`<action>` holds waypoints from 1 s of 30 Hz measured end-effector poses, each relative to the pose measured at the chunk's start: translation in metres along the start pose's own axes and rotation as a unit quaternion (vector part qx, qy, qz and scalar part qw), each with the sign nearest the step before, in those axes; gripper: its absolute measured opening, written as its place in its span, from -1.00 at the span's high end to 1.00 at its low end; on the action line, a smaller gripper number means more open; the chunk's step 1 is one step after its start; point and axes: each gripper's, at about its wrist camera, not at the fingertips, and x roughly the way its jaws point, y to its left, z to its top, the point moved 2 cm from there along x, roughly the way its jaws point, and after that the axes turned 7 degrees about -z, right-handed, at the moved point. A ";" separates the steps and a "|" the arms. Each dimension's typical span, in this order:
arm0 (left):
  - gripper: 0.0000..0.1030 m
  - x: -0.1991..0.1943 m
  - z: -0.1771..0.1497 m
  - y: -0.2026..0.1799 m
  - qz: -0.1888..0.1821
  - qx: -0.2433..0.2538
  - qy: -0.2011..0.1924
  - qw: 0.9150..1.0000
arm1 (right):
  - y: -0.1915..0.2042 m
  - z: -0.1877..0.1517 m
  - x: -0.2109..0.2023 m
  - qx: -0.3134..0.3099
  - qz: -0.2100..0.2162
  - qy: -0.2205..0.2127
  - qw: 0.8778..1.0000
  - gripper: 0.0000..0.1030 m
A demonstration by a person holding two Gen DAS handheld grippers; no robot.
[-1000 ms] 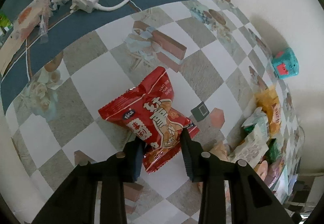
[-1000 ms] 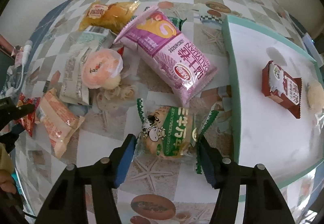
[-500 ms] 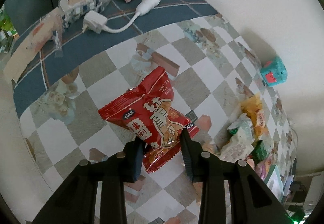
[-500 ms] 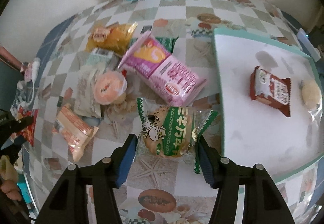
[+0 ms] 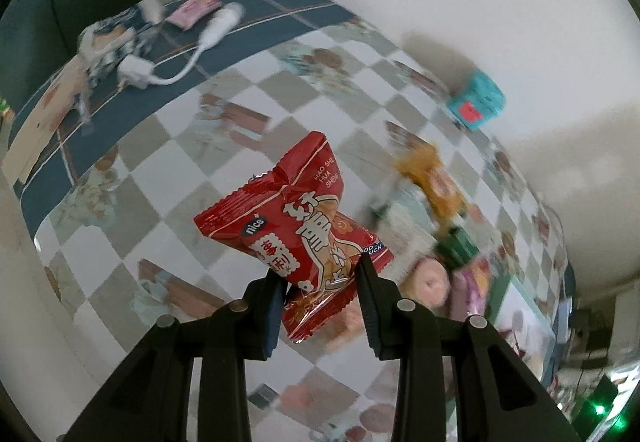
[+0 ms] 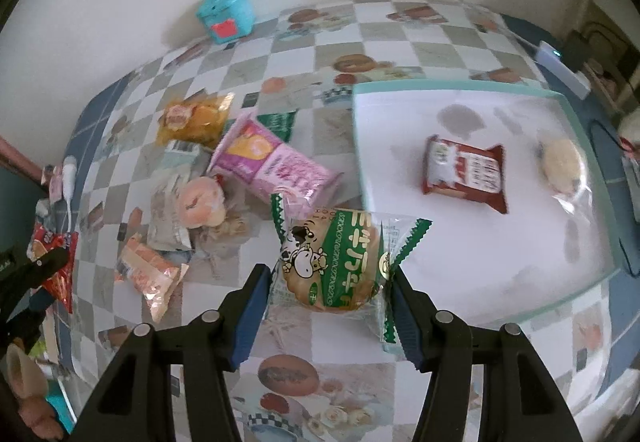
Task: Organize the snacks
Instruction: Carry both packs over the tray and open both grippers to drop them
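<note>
My left gripper (image 5: 320,274) is shut on the lower end of a red snack packet (image 5: 298,232), which hangs in the air above the checkered table. My right gripper (image 6: 326,276) is shut on a green-and-clear wrapped round bun (image 6: 334,262), lifted off the table beside a white tray (image 6: 472,262) with a teal rim. On the tray lie a brown packet (image 6: 466,174) and a clear-wrapped pastry (image 6: 562,166). A pile of loose snacks sits left of the tray, among them a pink-purple bag (image 6: 276,166), a yellow bag (image 6: 196,118) and an orange packet (image 6: 150,274).
A teal box (image 6: 228,14) stands against the back wall. A white charger with cable (image 5: 176,58) and small packets lie on the blue table border. In the right wrist view the left gripper (image 6: 24,282) and a hand show at the left edge.
Both grippers have risen with their snacks, so the table looks farther away. The left view has swung toward the snack pile and tray; the right one has shifted toward the tray.
</note>
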 end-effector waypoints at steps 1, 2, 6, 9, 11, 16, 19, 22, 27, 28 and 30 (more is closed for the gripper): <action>0.31 0.000 -0.004 -0.008 -0.001 0.011 0.001 1.000 | -0.004 0.000 -0.002 0.006 -0.004 0.000 1.000 -0.19; 0.31 -0.001 -0.009 -0.018 -0.003 0.023 0.003 1.000 | -0.012 -0.001 -0.004 0.015 -0.010 -0.002 1.000 -0.19; 0.31 -0.001 -0.028 -0.052 -0.015 0.064 0.015 0.998 | -0.038 0.000 -0.008 0.054 -0.020 -0.001 0.998 -0.19; 0.31 0.001 -0.044 -0.078 -0.013 0.101 0.022 0.995 | -0.058 0.002 -0.011 0.074 -0.058 -0.009 0.995 -0.19; 0.31 0.002 -0.055 -0.091 -0.014 0.122 0.026 0.992 | -0.075 0.003 -0.011 0.096 -0.067 -0.008 0.993 -0.19; 0.31 0.009 -0.082 -0.126 -0.027 0.169 0.046 0.984 | -0.119 0.006 -0.009 0.160 -0.072 0.005 0.985 -0.19; 0.31 0.012 -0.097 -0.145 -0.037 0.195 0.056 0.979 | -0.142 0.006 -0.008 0.191 -0.084 0.008 0.978 -0.19; 0.31 0.017 -0.113 -0.163 -0.046 0.223 0.069 0.971 | -0.171 0.005 -0.007 0.229 -0.095 0.010 0.969 -0.20; 0.31 0.028 -0.137 -0.188 -0.062 0.265 0.097 0.957 | -0.207 0.002 -0.007 0.277 -0.110 0.013 0.954 -0.20; 0.31 0.031 -0.141 -0.191 -0.064 0.270 0.101 0.955 | -0.213 0.001 -0.007 0.285 -0.111 0.014 0.952 -0.21; 0.31 0.036 -0.149 -0.198 -0.067 0.281 0.112 0.951 | -0.224 -0.001 -0.008 0.298 -0.111 0.015 0.948 -0.21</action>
